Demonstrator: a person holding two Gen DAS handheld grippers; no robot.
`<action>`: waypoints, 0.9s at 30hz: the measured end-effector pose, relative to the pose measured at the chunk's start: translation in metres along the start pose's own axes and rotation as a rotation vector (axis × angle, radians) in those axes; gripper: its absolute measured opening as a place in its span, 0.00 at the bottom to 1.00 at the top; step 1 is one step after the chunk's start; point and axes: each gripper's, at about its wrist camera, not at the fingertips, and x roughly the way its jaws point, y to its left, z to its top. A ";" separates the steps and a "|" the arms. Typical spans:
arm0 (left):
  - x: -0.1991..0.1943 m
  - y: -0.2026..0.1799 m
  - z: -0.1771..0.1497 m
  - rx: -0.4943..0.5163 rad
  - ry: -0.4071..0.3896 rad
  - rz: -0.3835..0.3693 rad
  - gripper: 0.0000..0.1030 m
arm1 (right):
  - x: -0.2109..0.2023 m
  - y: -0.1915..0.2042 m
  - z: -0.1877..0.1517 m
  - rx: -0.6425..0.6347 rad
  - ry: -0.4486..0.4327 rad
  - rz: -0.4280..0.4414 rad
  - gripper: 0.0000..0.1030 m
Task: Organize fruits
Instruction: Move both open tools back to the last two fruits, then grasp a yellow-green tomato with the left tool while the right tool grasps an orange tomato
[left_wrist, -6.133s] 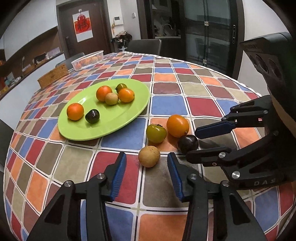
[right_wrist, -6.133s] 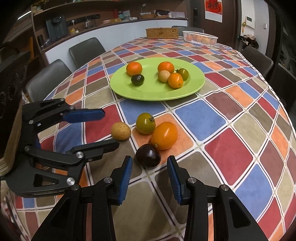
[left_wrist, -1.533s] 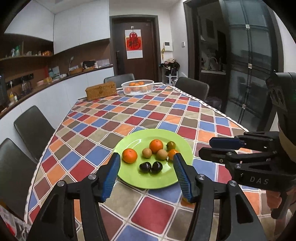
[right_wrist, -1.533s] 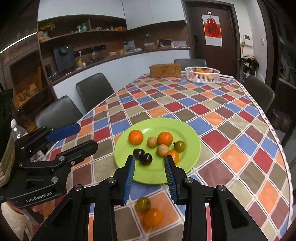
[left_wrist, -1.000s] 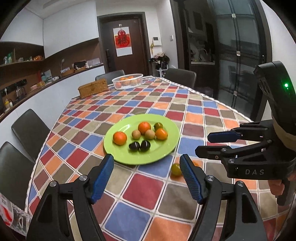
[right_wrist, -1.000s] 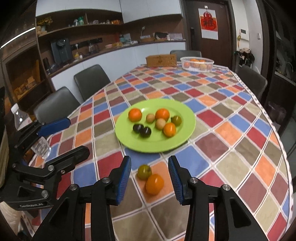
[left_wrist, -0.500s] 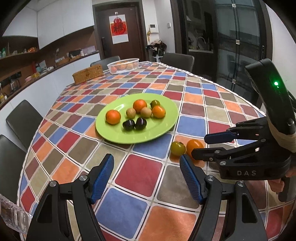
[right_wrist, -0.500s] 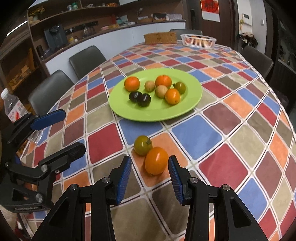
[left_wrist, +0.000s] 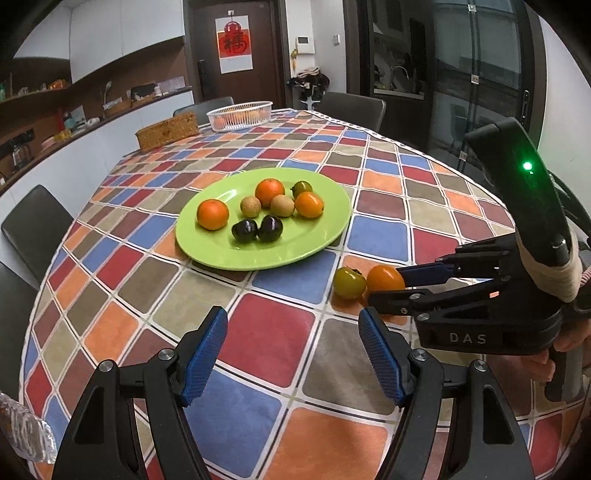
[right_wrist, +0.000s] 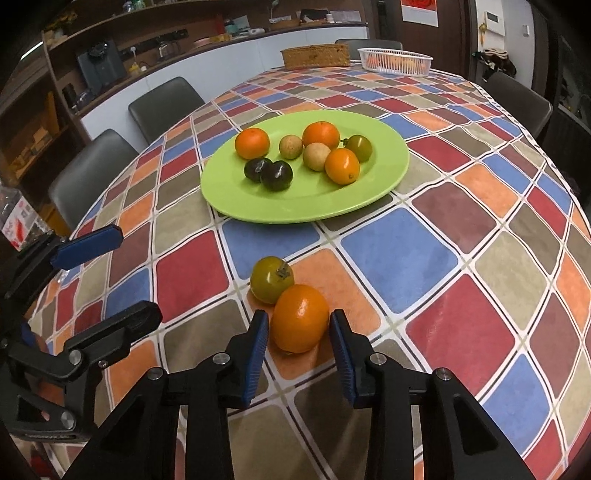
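Since half a second ago the right gripper (right_wrist: 297, 345) has dropped lower and pushed forward, so that the orange fruit (right_wrist: 300, 318) now sits between its jaws instead of just ahead of them. Both jaws stand apart, one on each side of the fruit with a sliver of gap showing; they have not yet closed on it. The green persimmon (right_wrist: 271, 279) lies at 11 o'clock of the orange fruit and touches it, both on an orange square of the checked table (right_wrist: 458, 328), short of the green plate (right_wrist: 306, 206). The plate, at 12 o'clock, carries the seven sorted fruits.

Risk, as judged from this view: the left jaw tip lies close to the persimmon, so closing or further advance could nudge it and send it rolling across the cloth. The orange fruit is round and smooth; a grip taken near its front face, not across its widest part, could squeeze it out forward.

Pose: the right gripper is held low and nearly level with the table, pointing toward the plate. The left gripper (left_wrist: 293, 354) hovers higher at 8 o'clock of the fruit pair, jaws wide apart and holding nothing, aimed toward the plate (left_wrist: 207, 251) over bare cloth.
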 end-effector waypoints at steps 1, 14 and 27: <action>0.001 -0.001 0.000 0.000 0.004 -0.002 0.70 | 0.001 -0.001 0.000 0.004 0.004 0.001 0.34; 0.019 -0.020 0.009 0.006 0.029 -0.038 0.67 | -0.018 -0.016 -0.004 0.038 -0.048 -0.003 0.30; 0.063 -0.036 0.025 -0.011 0.128 -0.044 0.46 | -0.031 -0.046 -0.006 0.096 -0.089 -0.017 0.30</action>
